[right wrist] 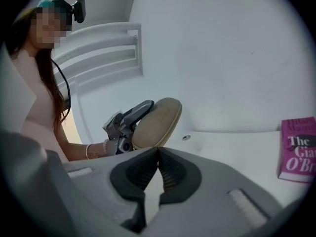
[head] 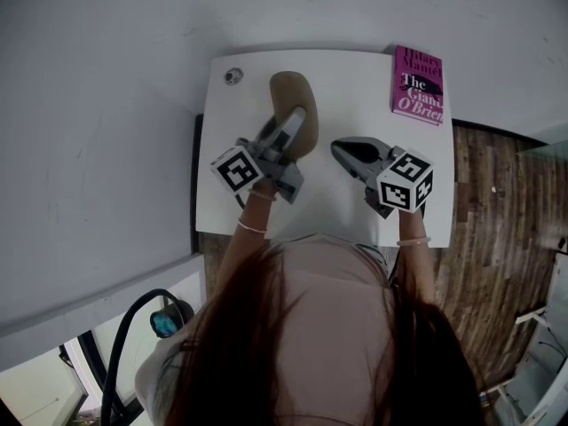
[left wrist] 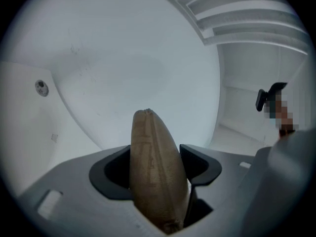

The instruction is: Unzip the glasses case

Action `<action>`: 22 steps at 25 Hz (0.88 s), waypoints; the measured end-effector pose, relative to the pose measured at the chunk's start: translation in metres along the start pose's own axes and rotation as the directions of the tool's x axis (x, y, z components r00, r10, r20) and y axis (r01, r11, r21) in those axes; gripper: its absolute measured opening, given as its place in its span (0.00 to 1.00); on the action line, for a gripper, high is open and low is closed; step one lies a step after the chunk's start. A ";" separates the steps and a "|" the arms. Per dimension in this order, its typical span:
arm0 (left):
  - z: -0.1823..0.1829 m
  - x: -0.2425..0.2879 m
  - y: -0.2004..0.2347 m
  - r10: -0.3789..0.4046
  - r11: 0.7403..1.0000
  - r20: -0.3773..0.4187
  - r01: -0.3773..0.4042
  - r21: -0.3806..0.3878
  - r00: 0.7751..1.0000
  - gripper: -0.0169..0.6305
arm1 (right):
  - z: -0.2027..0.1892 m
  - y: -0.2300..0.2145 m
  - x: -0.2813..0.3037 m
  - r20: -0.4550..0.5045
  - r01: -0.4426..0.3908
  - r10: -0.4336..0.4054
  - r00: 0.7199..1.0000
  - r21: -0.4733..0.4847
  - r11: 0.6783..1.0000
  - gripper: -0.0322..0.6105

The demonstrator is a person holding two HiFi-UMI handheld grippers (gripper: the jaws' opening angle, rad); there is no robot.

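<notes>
Left gripper (head: 286, 131) clamped on tan oval fabric glasses case (head: 294, 96), held edge-up over small white table (head: 355, 78). Right gripper (head: 344, 151): jaws together, nothing between them, just beside the case. Magenta paperback book (head: 417, 84) at table's far right corner.

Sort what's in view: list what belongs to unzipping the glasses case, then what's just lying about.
For the job:
- glasses case, tan, held in the left gripper
- left gripper, jaws closed on the case
- right gripper, jaws together, empty, beside the case

Lying about:
- book, pink, at the far right corner of the table
- grommet, round, at the far left corner
</notes>
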State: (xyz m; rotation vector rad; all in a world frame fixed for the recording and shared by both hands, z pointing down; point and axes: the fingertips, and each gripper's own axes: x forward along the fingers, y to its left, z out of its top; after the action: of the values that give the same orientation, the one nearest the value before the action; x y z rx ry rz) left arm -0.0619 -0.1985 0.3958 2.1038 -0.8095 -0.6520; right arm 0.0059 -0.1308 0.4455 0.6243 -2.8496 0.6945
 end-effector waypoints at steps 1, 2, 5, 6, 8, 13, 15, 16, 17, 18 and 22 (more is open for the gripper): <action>0.001 -0.001 -0.002 0.013 0.998 -0.016 -0.012 0.056 1.000 0.48 | 0.002 0.000 -0.001 0.011 0.007 -0.007 1.000 -0.006 1.000 0.05; 0.001 -0.001 -0.003 0.022 0.994 -0.029 -0.019 0.104 0.999 0.48 | 0.004 -0.001 -0.002 0.021 0.014 -0.013 1.000 -0.012 1.000 0.05; -0.001 0.000 -0.007 0.031 0.979 -0.048 -0.021 0.202 0.998 0.48 | 0.008 -0.002 -0.004 0.042 0.038 -0.036 0.998 -0.038 0.999 0.05; -0.002 0.000 -0.009 0.037 0.973 -0.054 -0.024 0.228 0.998 0.48 | 0.009 -0.002 -0.004 0.047 0.047 -0.045 0.998 -0.045 0.998 0.05; -0.003 0.000 -0.014 0.048 0.961 -0.069 -0.027 0.275 0.996 0.48 | 0.011 -0.003 -0.006 0.060 0.066 -0.063 0.996 -0.053 0.996 0.05; -0.005 -0.001 -0.021 0.073 0.928 -0.079 -0.039 0.371 0.994 0.48 | 0.020 -0.006 -0.011 0.110 0.128 -0.120 0.987 -0.065 0.990 0.05; -0.004 -0.003 -0.023 0.092 0.907 -0.076 -0.052 0.417 0.993 0.48 | 0.023 -0.007 -0.012 0.122 0.161 -0.150 0.981 -0.084 0.983 0.05; -0.004 -0.004 -0.024 0.100 0.896 -0.076 -0.056 0.441 0.992 0.48 | 0.025 -0.008 -0.013 0.129 0.180 -0.167 0.977 -0.093 0.979 0.05; -0.005 -0.005 -0.025 0.106 0.885 -0.076 -0.059 0.462 0.991 0.48 | 0.026 -0.009 -0.014 0.137 0.200 -0.186 0.973 -0.101 0.975 0.05; -0.005 -0.006 -0.027 0.111 0.874 -0.075 -0.062 0.481 0.991 0.48 | 0.028 -0.010 -0.016 0.146 0.220 -0.203 0.968 -0.105 0.970 0.05; -0.004 -0.009 -0.031 0.133 0.833 -0.066 -0.075 0.548 0.989 0.48 | 0.034 -0.010 -0.021 0.180 0.273 -0.251 0.951 -0.111 0.956 0.05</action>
State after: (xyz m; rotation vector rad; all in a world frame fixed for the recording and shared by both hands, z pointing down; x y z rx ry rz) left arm -0.0553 -0.1746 0.3744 2.5509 -1.1452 -0.2606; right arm 0.0276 -0.1474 0.4151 1.0591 -2.8481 0.4210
